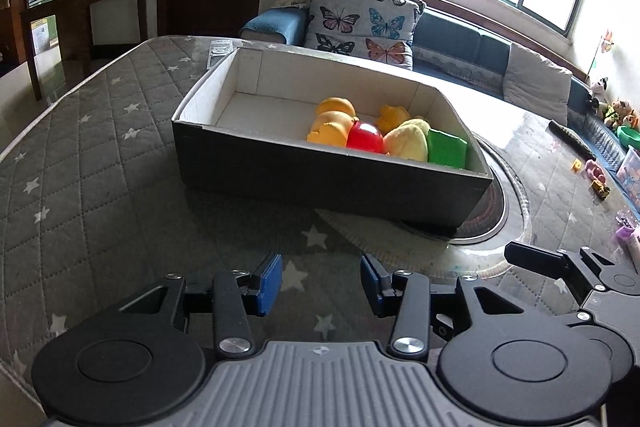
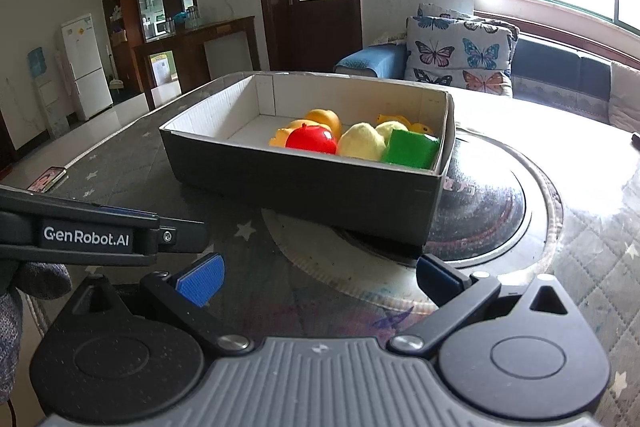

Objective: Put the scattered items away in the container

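Observation:
A dark cardboard box [image 1: 320,183] with a white inside stands on the table; it also shows in the right wrist view [image 2: 304,183]. In it lie orange toys [image 1: 334,125], a red apple [image 1: 364,138], a yellow plush [image 1: 408,143] and a green block [image 1: 446,149]. The right wrist view shows the apple [image 2: 311,139], plush [image 2: 362,143] and block [image 2: 409,147]. My left gripper [image 1: 321,277] is open and empty, in front of the box. My right gripper [image 2: 316,279] is open and empty, also in front of it. The left gripper's body [image 2: 100,233] shows at the left of the right wrist view.
The table has a grey quilted star cover [image 1: 100,167] and a round inset plate [image 2: 488,215] under the box's right end. A remote [image 1: 219,51] lies behind the box. Small toys [image 1: 596,183] sit at the table's right edge. A phone [image 2: 48,179] lies at the left. A sofa with butterfly cushions [image 1: 360,19] stands behind.

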Tool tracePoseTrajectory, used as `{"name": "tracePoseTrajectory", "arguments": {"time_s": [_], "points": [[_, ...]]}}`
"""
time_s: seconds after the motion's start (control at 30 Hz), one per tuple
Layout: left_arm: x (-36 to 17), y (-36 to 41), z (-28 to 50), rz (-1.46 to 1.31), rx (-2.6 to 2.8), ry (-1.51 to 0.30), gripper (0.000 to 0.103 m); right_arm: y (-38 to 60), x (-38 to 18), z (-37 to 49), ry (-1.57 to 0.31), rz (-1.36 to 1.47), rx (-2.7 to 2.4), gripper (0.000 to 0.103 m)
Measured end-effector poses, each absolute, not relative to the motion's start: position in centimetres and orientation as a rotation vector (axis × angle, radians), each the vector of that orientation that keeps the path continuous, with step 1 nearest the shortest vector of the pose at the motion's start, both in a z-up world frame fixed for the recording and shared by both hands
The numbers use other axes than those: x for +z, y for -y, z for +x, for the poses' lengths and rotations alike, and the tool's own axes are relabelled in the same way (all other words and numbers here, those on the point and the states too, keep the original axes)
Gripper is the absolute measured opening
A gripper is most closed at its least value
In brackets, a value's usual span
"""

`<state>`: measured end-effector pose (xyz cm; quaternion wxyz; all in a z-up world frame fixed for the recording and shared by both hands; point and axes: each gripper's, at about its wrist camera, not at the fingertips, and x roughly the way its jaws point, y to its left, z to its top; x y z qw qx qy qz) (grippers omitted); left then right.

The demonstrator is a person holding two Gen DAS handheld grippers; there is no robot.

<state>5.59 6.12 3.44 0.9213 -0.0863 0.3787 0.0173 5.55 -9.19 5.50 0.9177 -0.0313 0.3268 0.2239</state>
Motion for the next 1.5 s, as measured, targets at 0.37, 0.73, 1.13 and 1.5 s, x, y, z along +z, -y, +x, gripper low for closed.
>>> {"name": "tracePoseTrajectory", "arguments": {"time_s": [0.37,0.73,1.13,1.5], "points": [[3.5,-5.6,5.0,-0.160,0.049,-0.775,0.046,9.3,5.2,4.7,-0.684,-0.065,0.460,0.103],[3.4,-5.1,4.6,-0.143,0.057,-0.767,0.046,9.4,4.7,4.3,-0.698,-0.062,0.460,0.103],[3.3,-4.6,5.2,-0.113,0.057,-0.776,0.046,9.5,4.6,4.7,-0.707,-0.057,0.468,0.103],[3.3,-4.3,6.0,-0.095,0.050,-0.783,0.046,9.5,4.5,5.7,-0.721,-0.048,0.465,0.103]]}}
